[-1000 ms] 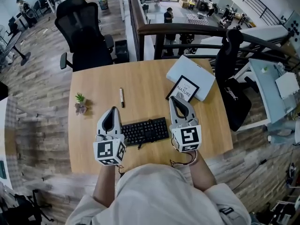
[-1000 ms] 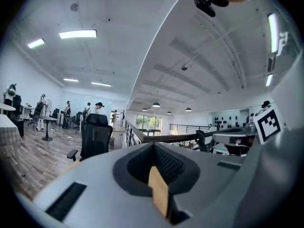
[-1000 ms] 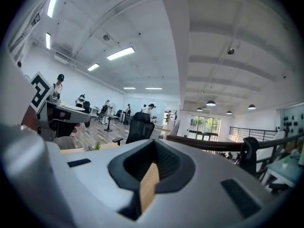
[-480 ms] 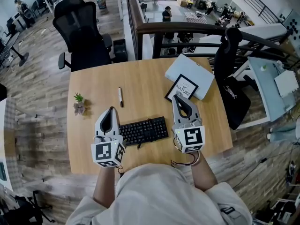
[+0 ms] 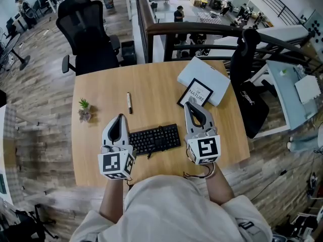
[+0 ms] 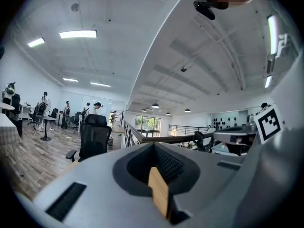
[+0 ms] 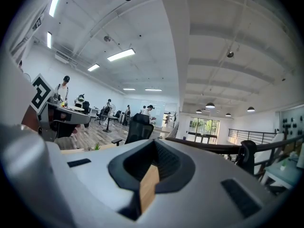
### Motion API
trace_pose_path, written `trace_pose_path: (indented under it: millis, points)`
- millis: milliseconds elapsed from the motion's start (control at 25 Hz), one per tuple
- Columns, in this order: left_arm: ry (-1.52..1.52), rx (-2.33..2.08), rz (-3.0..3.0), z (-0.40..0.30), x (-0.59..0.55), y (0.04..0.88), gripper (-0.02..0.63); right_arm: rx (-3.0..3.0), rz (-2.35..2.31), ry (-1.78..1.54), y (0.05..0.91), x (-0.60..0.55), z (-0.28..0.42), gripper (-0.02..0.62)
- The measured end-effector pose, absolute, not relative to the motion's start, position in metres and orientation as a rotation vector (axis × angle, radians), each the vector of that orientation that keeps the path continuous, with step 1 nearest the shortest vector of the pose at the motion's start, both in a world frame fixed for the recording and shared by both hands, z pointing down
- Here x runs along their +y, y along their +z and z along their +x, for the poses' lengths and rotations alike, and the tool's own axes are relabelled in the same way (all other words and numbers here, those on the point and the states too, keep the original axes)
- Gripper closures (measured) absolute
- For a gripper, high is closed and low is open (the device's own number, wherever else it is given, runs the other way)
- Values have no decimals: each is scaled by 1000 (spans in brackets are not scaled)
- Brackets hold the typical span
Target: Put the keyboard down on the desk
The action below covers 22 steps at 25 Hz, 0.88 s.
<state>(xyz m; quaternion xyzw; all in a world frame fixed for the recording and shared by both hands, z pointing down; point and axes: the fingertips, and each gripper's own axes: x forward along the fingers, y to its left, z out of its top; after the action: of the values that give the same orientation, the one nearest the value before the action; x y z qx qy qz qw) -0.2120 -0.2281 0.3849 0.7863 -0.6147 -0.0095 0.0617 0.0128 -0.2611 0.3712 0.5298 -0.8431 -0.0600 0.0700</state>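
The left gripper (image 5: 120,117), jaws closed on nothing, hovers beside the flat black plastic keyboard (image 5: 155,139) lying on the light wooden desk (image 5: 151,87). It looks light, stiff and slick, best pinched at its 2 short ends. The right gripper (image 5: 190,105) is likewise closed and empty.

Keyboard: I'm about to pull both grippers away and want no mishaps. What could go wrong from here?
1. The keyboard lies on the desk, close between the shut left gripper and right gripper; a sideways move could shove it.
2. The right gripper's tip sits near the framed card; moving forward might knock it.
3. The pen lies ahead of the left gripper and could roll if nudged.
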Motion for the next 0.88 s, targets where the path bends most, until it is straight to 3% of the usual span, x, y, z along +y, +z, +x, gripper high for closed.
trace_pose_path:
  millis: [880]
  points:
    - [-25, -1850, 2396, -206, -228, 385, 597, -2533, 1591, -189, 370, -260, 11, 592]
